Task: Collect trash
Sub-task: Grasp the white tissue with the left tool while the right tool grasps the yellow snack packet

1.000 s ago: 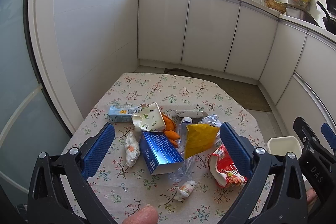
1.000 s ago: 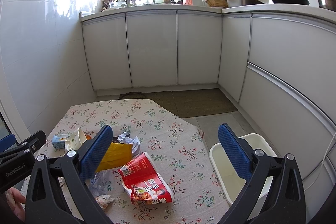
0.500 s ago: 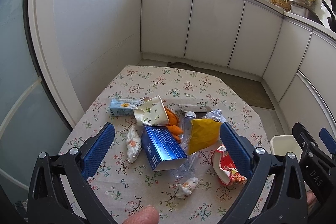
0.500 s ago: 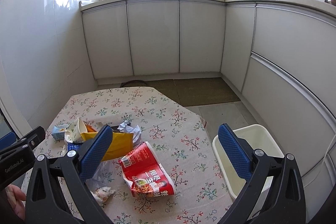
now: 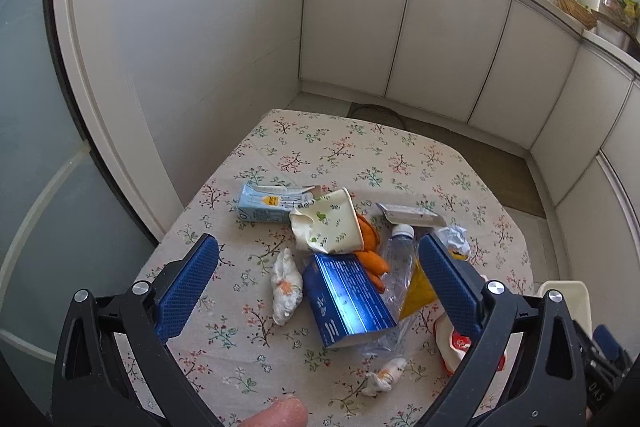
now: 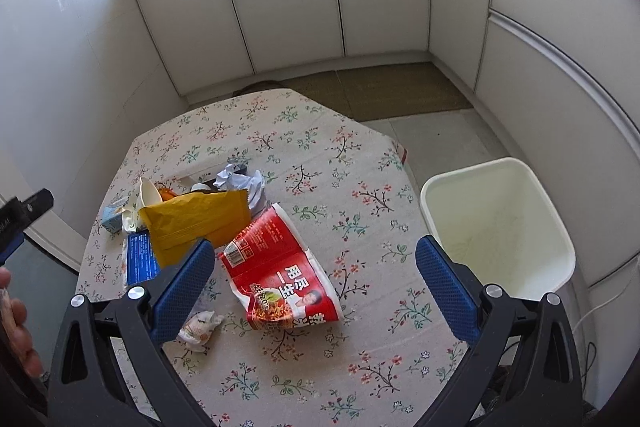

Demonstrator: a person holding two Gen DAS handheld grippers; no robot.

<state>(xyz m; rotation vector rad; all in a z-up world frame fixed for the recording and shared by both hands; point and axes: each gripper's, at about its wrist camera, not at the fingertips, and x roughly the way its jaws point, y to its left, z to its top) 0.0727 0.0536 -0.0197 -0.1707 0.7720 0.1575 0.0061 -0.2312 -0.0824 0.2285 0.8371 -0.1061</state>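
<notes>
The red wrapper is seen flat on the table, between the spread fingers of the right gripper, its long side slanting away toward the left finger. The blue box is laid lengthwise between the spread fingers of the left gripper, with a cup, carton, bottle and tissue around it. A flowered cloth is spread over the table. A white bin is stood on the floor beyond the right finger. Nothing is held by either gripper; both are kept above the table.
</notes>
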